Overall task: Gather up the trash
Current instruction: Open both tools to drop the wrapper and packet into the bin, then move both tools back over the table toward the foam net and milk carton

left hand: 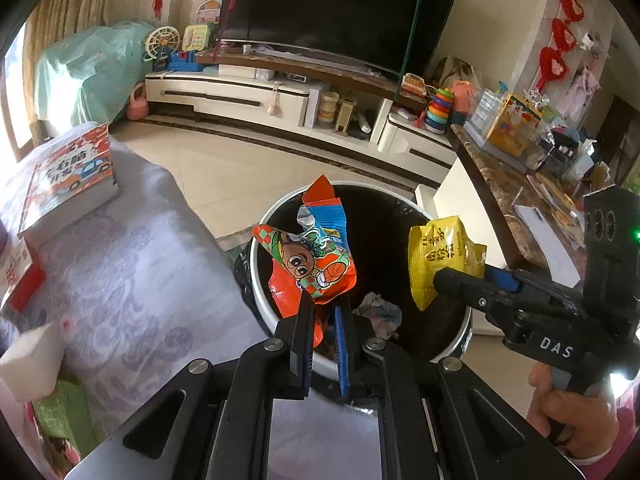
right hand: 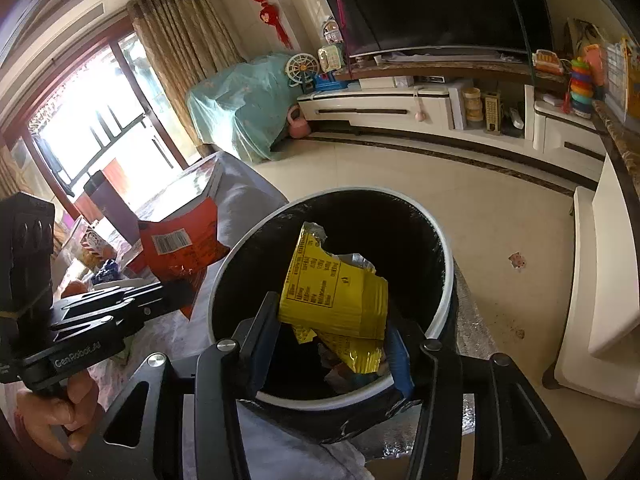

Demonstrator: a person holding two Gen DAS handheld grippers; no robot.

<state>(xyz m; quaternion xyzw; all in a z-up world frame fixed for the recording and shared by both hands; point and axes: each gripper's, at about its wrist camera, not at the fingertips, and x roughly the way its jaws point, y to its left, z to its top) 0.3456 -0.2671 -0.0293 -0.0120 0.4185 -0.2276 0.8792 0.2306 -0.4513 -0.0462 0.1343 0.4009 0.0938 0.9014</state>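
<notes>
We noted two hand-held grippers over one round trash bin [left hand: 460, 344], black inside with a pale rim, standing on the tiled floor beside a low table under a patterned grey cloth [left hand: 132, 272].

Left gripper [left hand: 324, 312]: jaws drawn fully together, clamped on the lower edge of an orange snack wrapper [left hand: 316, 260] printed with a cartoon face and a basketball. The wrapper stood up from the fingertips, held above the near-left part of the bin's opening. In the right wrist view the same wrapper [right hand: 180, 248] showed its red back with a barcode, left of the bin rim [right hand: 444, 292].

Right gripper [right hand: 332, 328]: jaws partly apart, with a crumpled yellow wrapper [right hand: 336, 292] between them, printed side up. Its left finger [right hand: 264, 320] lay against the wrapper's edge; we could not tell whether the blue-padded right finger pressed on it. The yellow wrapper [left hand: 444, 260] hung over the bin's mouth, on its right side in the left wrist view.

At the bottom of the bin lay some crumpled scraps [left hand: 378, 314].

A hand [left hand: 572, 412] gripped the right tool's handle. A boxed game [left hand: 68, 184] sat on the cloth. Behind stood a dark television [left hand: 340, 8] on a white cabinet.
</notes>
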